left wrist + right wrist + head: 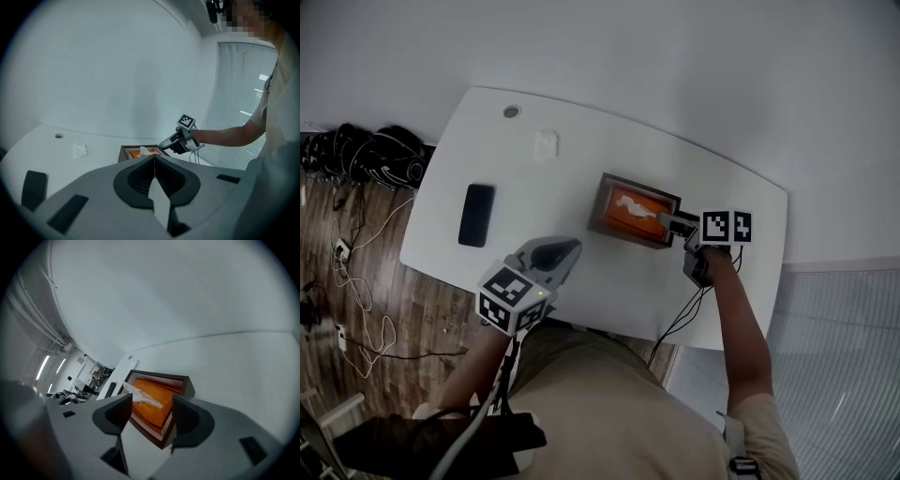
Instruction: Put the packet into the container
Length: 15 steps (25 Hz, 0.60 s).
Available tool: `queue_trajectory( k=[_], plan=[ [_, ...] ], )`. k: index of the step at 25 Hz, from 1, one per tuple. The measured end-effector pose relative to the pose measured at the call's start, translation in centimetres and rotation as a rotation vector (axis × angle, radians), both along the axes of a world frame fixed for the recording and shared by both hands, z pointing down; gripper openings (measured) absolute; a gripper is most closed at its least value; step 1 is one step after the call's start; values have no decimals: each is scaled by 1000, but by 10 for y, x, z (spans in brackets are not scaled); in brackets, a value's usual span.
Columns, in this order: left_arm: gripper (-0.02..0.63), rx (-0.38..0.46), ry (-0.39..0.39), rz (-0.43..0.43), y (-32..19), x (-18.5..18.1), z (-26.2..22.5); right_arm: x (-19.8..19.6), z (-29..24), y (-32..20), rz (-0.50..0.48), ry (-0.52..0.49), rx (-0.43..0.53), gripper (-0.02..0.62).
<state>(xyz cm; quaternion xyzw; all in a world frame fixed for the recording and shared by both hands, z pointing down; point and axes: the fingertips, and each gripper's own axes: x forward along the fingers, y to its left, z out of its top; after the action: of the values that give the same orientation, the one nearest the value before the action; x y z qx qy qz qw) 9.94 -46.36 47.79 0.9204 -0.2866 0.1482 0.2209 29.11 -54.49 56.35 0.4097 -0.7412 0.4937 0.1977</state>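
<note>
A dark brown open container [598, 211] stands on the white table [534, 187], right of its middle. An orange packet [633, 208] lies inside it, with a white tissue [140, 397] sticking out of its top. My right gripper [666, 223] hangs just above the container's right rim. Its jaws are open and nothing is between them; the right gripper view shows the packet [154, 392] beyond the gap. My left gripper [567, 248] is shut and empty near the table's front edge, pointing toward the container [125, 152].
A black phone [476, 215] lies at the table's left. A small crumpled white piece [546, 144] sits near the back, beside a round cable hole [511, 112]. Cables and black gear [366, 155] lie on the wooden floor at left.
</note>
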Motion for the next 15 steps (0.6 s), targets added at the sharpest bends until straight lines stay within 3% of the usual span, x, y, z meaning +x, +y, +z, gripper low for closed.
queue_trajectory(
  k=[5,6,8,12,15],
  plan=[
    [12,4,-14,-4,1,1,-4,-10,-21,-8,38,-133,72,235],
    [12,5,-17,-5,0,1,-5,-11,-28,-8,50,-168,94,200],
    [12,13,-21,-6,-2,3,-7,-12,-45,-7,68,-234,149,56],
    [12,33,-28,8,0,9,-15,-16,-86,11,54,-353,285,22],
    [12,36,-35,3,4,11,-21,-26,-124,31,26,-512,385,21]
  ],
)
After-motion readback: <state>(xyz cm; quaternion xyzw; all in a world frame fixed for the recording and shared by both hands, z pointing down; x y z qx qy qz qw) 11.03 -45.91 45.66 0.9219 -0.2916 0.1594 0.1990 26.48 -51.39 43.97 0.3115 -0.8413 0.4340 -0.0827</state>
